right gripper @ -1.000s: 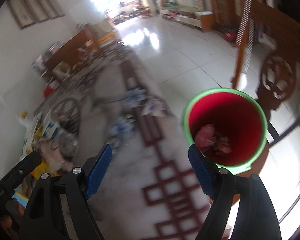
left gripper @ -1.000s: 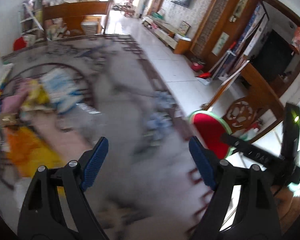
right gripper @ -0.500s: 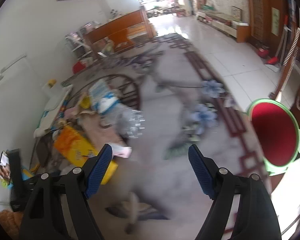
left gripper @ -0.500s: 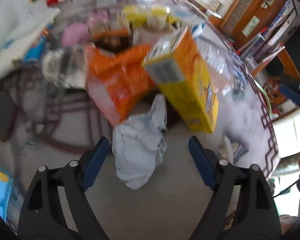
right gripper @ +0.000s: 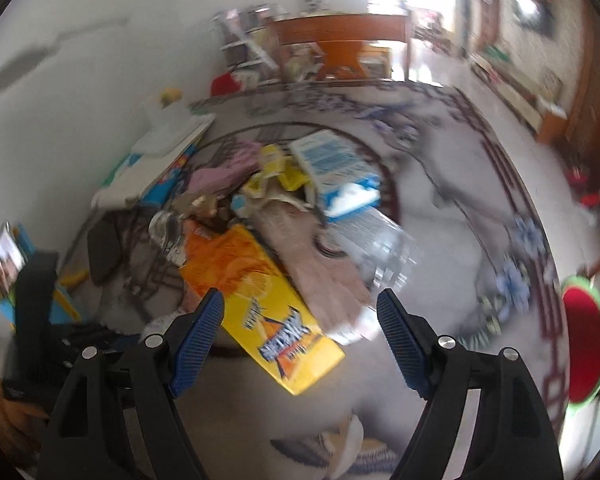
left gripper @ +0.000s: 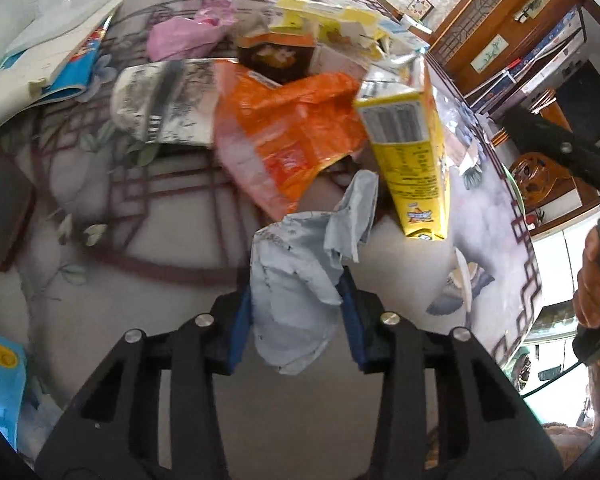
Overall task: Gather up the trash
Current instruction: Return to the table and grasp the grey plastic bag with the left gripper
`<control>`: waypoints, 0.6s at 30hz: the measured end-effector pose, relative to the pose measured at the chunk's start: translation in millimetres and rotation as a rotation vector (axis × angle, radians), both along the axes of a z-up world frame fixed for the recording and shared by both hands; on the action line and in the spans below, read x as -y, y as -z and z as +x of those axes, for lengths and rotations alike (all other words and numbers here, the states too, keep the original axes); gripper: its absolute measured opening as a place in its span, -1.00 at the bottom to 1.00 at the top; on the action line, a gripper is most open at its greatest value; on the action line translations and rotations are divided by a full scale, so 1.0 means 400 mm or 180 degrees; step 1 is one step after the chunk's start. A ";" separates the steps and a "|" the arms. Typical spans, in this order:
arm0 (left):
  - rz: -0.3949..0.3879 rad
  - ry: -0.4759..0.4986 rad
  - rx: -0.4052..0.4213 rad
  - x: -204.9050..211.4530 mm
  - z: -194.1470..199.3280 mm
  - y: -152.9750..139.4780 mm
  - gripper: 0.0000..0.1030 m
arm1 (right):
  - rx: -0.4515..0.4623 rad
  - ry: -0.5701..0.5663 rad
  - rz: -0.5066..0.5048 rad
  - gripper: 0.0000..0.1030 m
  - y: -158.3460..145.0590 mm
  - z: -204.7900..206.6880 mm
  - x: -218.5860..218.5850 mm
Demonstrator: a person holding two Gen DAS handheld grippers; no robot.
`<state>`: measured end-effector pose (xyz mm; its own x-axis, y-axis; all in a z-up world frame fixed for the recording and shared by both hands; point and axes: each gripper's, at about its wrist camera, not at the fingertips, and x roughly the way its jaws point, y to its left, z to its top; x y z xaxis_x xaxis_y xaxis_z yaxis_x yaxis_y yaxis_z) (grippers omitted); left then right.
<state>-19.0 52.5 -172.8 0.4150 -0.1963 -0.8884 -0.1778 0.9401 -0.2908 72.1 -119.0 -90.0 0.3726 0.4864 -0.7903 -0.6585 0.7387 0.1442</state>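
My left gripper (left gripper: 296,320) is shut on a crumpled pale-blue tissue (left gripper: 300,272) at the near edge of a trash pile on the patterned table. Behind it lie an orange plastic bag (left gripper: 288,136) and a yellow carton (left gripper: 412,156). My right gripper (right gripper: 300,340) is open and empty, hovering just above the yellow carton (right gripper: 276,320). The red bin with a green rim (right gripper: 584,336) stands at the table's right edge. The left gripper shows at the lower left of the right wrist view (right gripper: 60,336).
The pile also holds a pink bag (left gripper: 180,36), a grey printed wrapper (left gripper: 156,100), a blue-white box (right gripper: 336,168) and a clear bottle (right gripper: 384,244). Books (left gripper: 40,60) lie at the left. Wooden furniture (right gripper: 340,40) stands beyond the table.
My left gripper swung down to the pile and closed on the tissue. My right gripper turned from the red bin toward the pile and stayed open.
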 end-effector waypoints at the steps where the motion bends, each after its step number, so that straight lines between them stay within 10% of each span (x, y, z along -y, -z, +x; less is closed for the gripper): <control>1: 0.0001 -0.0016 0.0001 -0.008 -0.004 0.000 -0.25 | 0.0045 -0.0094 -0.0064 0.47 0.005 -0.003 -0.023; 18: -0.0050 -0.0161 -0.0037 -0.060 -0.023 0.013 0.00 | -0.0199 -0.0663 -0.0415 0.61 0.137 -0.017 -0.142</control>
<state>-28.4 76.6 -177.8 0.4146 -0.1892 -0.8901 -0.2285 0.9252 -0.3030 65.4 -62.0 -144.8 0.2233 0.4399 -0.8698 -0.7912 0.6030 0.1019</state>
